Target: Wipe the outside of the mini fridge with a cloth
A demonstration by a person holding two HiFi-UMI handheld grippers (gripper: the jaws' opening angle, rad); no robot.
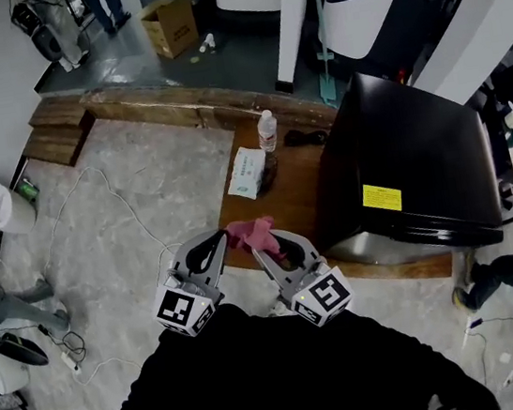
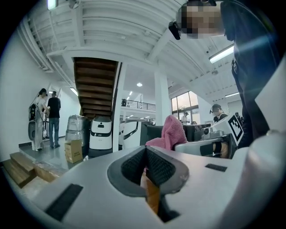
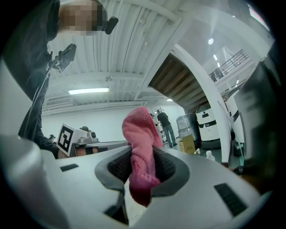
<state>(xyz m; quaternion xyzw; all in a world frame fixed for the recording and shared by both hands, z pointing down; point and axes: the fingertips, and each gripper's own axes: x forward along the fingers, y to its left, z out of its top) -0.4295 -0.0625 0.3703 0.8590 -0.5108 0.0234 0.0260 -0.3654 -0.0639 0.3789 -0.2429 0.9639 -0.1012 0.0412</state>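
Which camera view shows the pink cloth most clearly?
The right gripper view: the pink cloth fills the centre, clamped in the right gripper. The head view shows only a small pink bunch. The left gripper view shows its top beyond the shut left gripper.

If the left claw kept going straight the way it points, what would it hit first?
Probably the pink cloth, clamped in the right gripper: it hangs just ahead of the shut left gripper, slightly to its right. Depth is unclear, so it could graze past.
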